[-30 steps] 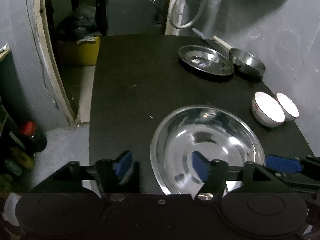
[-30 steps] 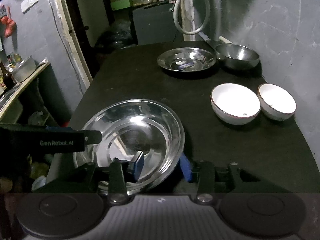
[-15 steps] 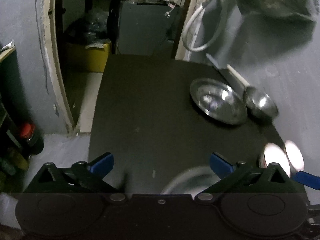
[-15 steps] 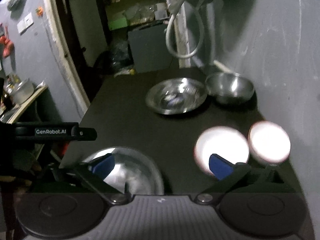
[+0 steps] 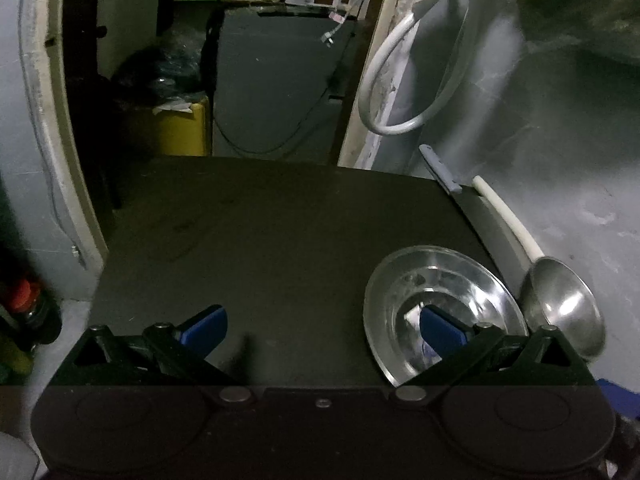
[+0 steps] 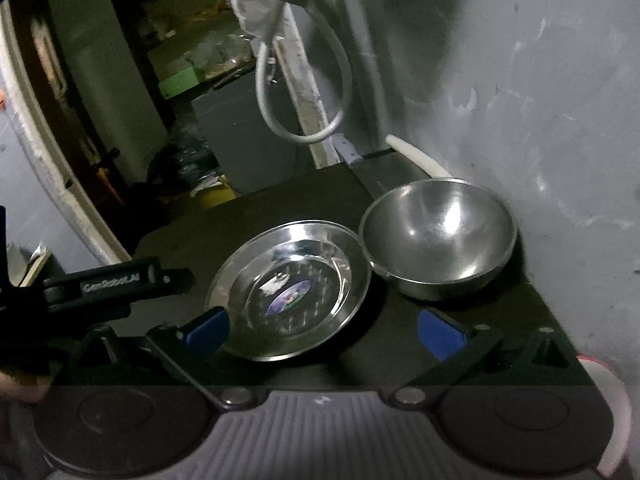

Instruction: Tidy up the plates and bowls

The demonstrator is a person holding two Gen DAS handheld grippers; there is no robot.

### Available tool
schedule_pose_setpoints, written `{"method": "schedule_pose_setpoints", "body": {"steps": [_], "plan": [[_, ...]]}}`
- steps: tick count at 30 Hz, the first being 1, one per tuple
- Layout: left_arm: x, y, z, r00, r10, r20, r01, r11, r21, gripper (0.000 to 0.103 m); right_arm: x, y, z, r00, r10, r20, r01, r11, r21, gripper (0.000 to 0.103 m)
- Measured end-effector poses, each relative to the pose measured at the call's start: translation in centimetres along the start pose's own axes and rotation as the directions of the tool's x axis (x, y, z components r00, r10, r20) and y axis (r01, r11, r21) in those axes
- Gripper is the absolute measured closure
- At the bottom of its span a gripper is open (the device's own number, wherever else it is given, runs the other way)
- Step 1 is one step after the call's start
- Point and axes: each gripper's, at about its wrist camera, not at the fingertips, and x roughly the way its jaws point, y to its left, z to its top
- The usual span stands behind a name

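A shallow steel plate lies on the black table, and a deep steel bowl touches its right rim. My right gripper is open, with the plate's near rim between its blue pads. The same plate and bowl show at the right of the left wrist view. My left gripper is open over bare table, its right pad in front of the plate. A white bowl's rim peeks in at the lower right. The large steel dish is out of view.
A grey wall runs along the table's right side, with a white hose loop hanging at the far end. A white handle and a knife lie behind the bowl. A doorway and yellow bin lie beyond the far edge.
Both grippers opened wide and moved forward from the large steel dish toward the far plate and bowl. The large dish and most of the white bowls dropped out of view.
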Motion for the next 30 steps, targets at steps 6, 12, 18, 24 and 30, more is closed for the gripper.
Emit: {"method": "schedule_pose_setpoints", "body": {"steps": [6,12,18,24,30], "plan": [[3.1,-0.2,0.4,0.999,-0.021,-0.032,0.021,1.0,-0.004,0.001,2.7,-0.4,-0.2,1.0,0.009,-0.027,-0.008,0.999,0.043,0.009],[4.4,-0.4,0.1,0.999,-0.026,-0.046,0.027,1.0,0.014,0.01,4.1,-0.8,-0.2,0.999,-0.017,-0.051,0.022,0.994,0.104,0.027],[4.6,-0.5,-0.3,0.997,-0.052,-0.053,0.053,0.999,0.006,0.023,5.5,-1.2,-0.1,0.993,-0.061,-0.102,0.074,0.989,0.131,0.043],[4.4,-0.6,-0.5,0.995,-0.081,-0.056,0.082,0.997,0.008,0.042,5.8,-1.3,-0.2,0.991,-0.081,-0.106,0.094,0.987,0.128,0.061],[4.3,-0.5,-0.7,0.986,-0.148,-0.083,0.147,0.989,-0.013,0.082,5.5,-0.9,-0.3,0.994,-0.066,-0.088,0.075,0.992,0.101,0.08]]}}
